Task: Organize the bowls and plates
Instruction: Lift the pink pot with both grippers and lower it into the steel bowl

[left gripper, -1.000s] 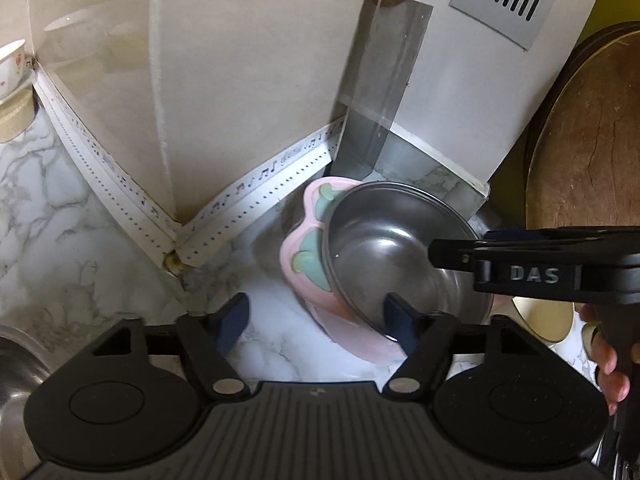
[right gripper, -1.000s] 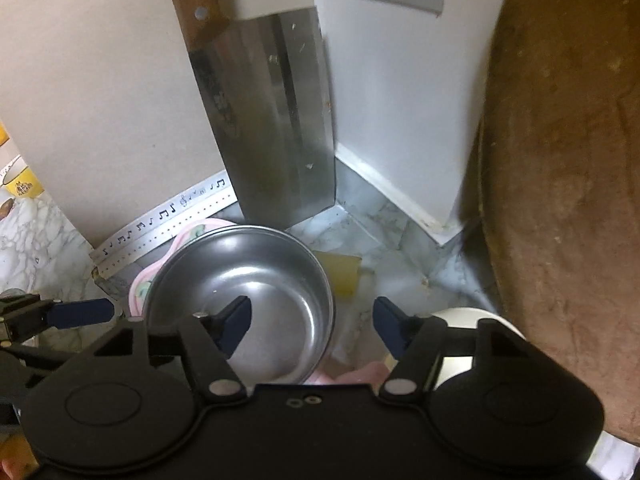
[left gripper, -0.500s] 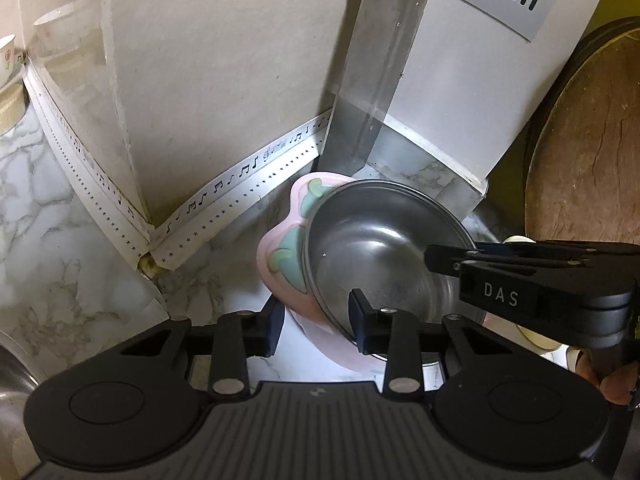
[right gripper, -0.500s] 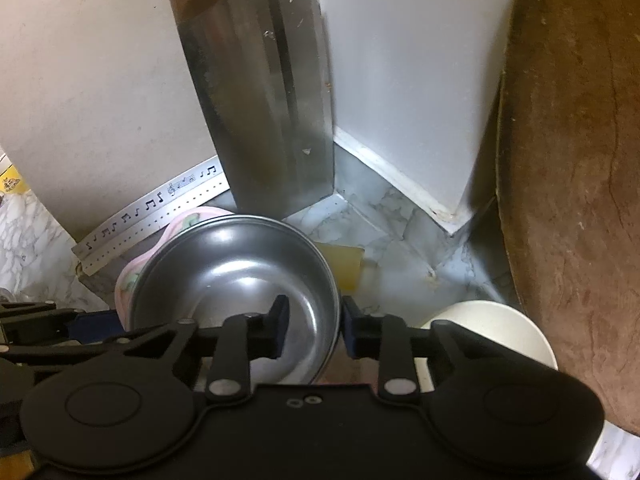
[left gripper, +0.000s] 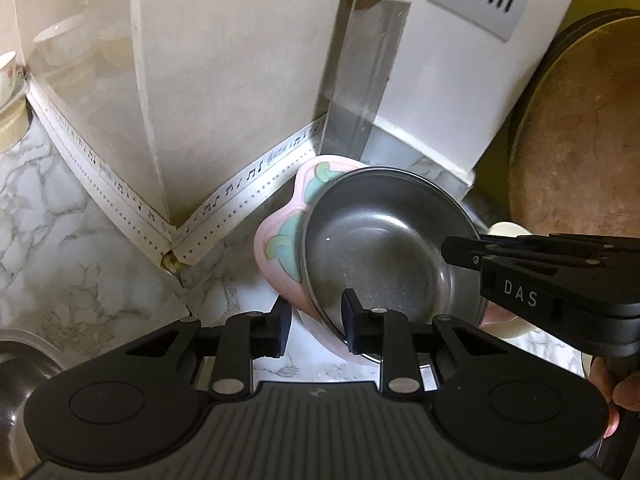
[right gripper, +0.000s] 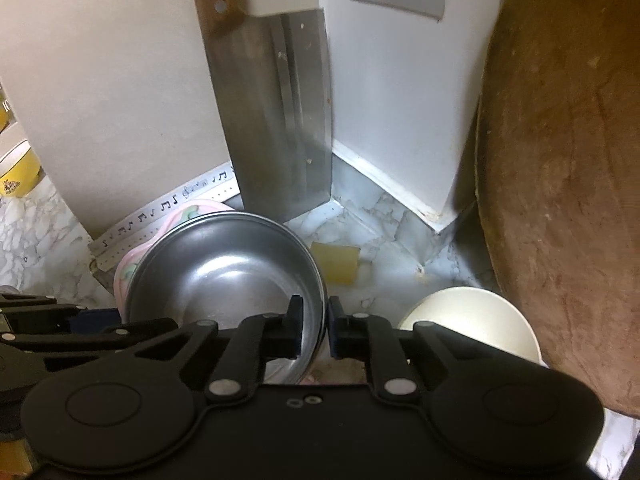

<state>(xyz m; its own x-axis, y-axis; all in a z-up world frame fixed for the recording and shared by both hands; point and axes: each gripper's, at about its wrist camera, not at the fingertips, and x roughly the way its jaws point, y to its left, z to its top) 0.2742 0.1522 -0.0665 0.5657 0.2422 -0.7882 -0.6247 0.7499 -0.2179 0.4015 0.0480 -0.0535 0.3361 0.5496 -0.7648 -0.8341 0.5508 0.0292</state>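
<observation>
A steel bowl [left gripper: 384, 248] sits tilted inside a pink bowl [left gripper: 276, 256] with green leaf marks, on the marble counter near the wall corner. My left gripper [left gripper: 314, 322] is shut on the near rims of the pink and steel bowls together. My right gripper [right gripper: 314, 332] is shut on the steel bowl's [right gripper: 228, 272] right rim; its black body also shows in the left wrist view [left gripper: 552, 280]. The pink bowl [right gripper: 132, 268] peeks out at the left. A cream bowl [right gripper: 468, 320] stands to the right on the counter.
A cleaver [right gripper: 276, 128] hangs at the wall corner behind the bowls. A big round wooden board [right gripper: 568, 184] leans at the right. A yellow sponge [right gripper: 336, 266] lies behind the steel bowl. A sink edge [left gripper: 24, 356] is at the left, cups [left gripper: 6, 76] far left.
Both grippers went from wide open to closed: the left onto the near rims of the bowls, the right onto the steel bowl's right rim. Both moved slightly closer.
</observation>
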